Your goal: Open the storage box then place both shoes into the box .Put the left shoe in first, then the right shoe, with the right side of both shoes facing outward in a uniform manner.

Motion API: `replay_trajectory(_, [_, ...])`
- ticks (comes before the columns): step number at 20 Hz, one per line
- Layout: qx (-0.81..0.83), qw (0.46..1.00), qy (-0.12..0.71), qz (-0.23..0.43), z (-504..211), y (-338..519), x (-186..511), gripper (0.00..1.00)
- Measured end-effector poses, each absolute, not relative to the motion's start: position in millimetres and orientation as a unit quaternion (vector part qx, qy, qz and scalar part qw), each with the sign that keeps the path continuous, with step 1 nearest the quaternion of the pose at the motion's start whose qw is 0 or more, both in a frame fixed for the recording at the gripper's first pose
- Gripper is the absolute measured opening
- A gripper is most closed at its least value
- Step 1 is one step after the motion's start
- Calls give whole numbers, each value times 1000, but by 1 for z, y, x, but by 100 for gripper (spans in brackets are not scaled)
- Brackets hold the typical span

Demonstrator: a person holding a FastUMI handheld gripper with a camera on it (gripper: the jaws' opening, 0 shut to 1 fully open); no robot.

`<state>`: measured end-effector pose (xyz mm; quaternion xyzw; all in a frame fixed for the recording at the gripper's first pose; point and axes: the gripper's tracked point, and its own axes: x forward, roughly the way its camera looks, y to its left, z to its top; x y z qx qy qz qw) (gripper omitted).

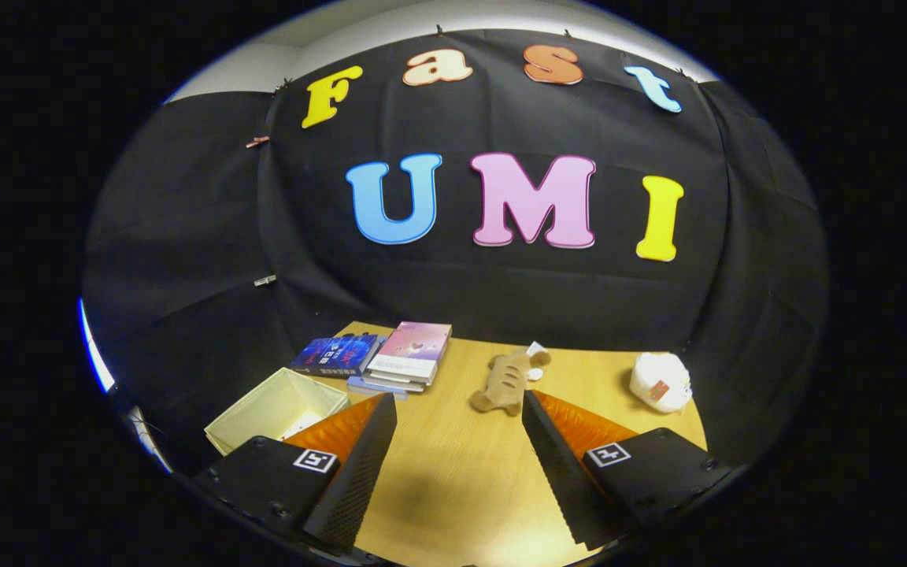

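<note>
My gripper [460, 403] is open above a wooden table [453, 472], with only bare tabletop between its fingers. A cream fabric storage box [276, 409] sits open-topped just left of the left finger [359, 465], partly hidden behind it. A tan plush shoe-like object [507, 381] lies on the table just ahead of the right finger [556, 465], near the table's far side. I cannot tell whether it is a left or right shoe.
A stack of books [410, 356] and a dark blue book [337, 354] lie at the table's far left, beyond the box. A white bundle with a red tag [660, 381] rests at the far right. Black cloth walls close the booth behind and beside the table.
</note>
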<state>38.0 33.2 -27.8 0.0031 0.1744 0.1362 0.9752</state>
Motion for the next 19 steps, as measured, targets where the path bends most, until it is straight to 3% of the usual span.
replay_trajectory(10, [37,994,13,105,77,-34,14,98])
replay_trajectory(19, [34,999,32,19,60,-40,15,98])
